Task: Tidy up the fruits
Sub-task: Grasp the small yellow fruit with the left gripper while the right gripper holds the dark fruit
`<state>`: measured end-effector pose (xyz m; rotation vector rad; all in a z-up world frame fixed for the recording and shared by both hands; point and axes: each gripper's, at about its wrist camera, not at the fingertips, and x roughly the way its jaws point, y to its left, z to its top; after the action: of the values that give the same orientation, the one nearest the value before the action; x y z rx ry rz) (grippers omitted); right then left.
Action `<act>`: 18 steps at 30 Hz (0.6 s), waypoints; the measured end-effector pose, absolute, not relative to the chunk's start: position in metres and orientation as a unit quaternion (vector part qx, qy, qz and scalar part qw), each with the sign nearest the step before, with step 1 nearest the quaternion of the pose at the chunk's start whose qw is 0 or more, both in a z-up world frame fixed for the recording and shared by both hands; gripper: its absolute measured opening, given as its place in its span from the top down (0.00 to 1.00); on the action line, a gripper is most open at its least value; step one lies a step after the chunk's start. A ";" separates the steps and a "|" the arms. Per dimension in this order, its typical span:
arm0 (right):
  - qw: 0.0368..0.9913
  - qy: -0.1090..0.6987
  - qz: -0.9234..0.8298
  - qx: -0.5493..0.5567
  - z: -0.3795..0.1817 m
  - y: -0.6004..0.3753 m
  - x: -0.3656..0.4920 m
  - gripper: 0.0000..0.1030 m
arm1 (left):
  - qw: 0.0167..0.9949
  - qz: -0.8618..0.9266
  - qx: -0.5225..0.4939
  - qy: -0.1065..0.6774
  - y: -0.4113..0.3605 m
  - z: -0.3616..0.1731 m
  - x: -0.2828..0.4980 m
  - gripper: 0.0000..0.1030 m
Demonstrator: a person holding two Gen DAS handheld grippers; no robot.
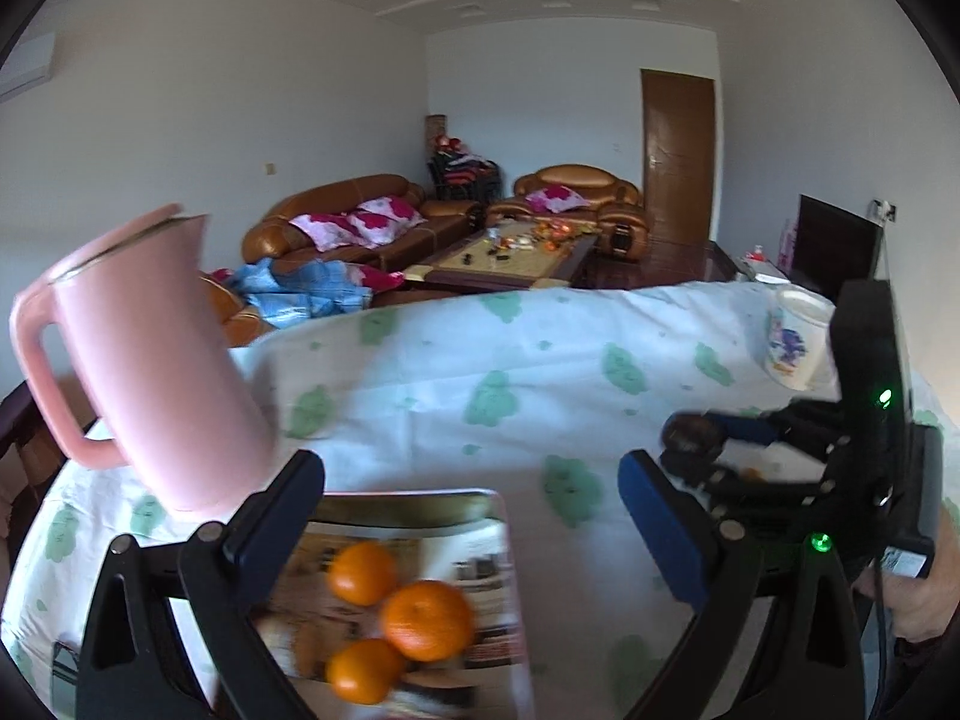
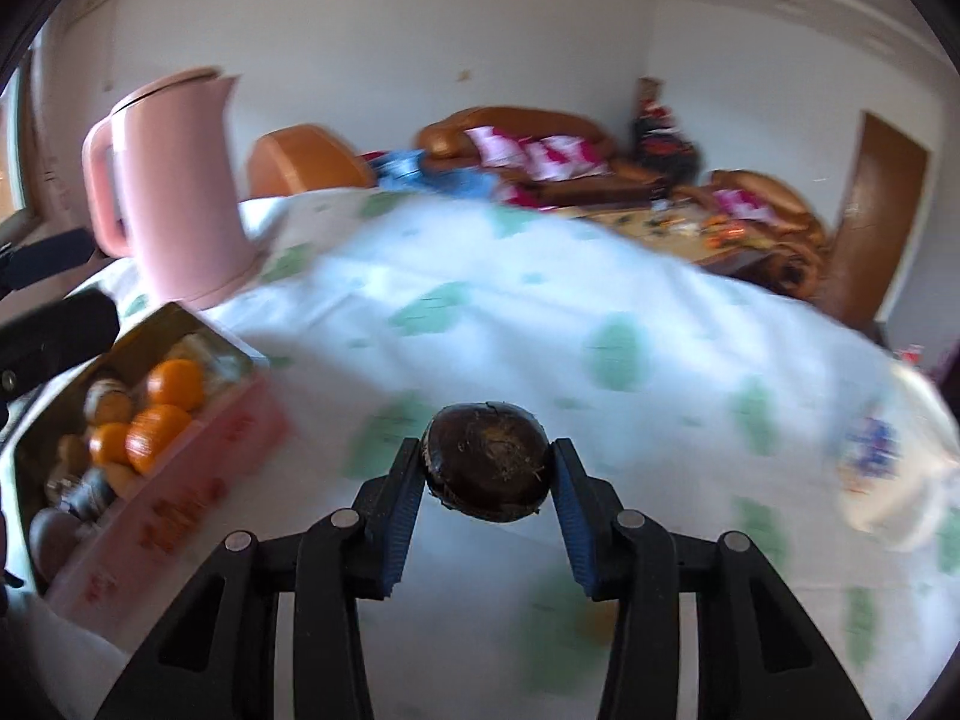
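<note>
The right claw grips a dark round fruit between its fingers; left claw spread.

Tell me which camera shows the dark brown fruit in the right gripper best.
The right wrist view: the dark brown fruit sits sharp and central, clamped in the right gripper. The left wrist view shows the same fruit only small and blurred, at the tip of the right gripper beyond the open left gripper.
</note>
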<state>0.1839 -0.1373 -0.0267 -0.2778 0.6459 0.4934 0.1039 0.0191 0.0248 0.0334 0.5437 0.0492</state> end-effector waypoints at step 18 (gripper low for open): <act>0.935 0.332 0.103 -0.065 -0.036 -0.273 0.187 0.57 | 0.939 -0.078 0.034 0.333 -0.113 -0.022 0.158 0.04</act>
<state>0.1871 -0.2730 -0.0361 -0.1339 0.6784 0.2104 0.1583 -0.1125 -0.0225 0.0690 0.6794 -0.1593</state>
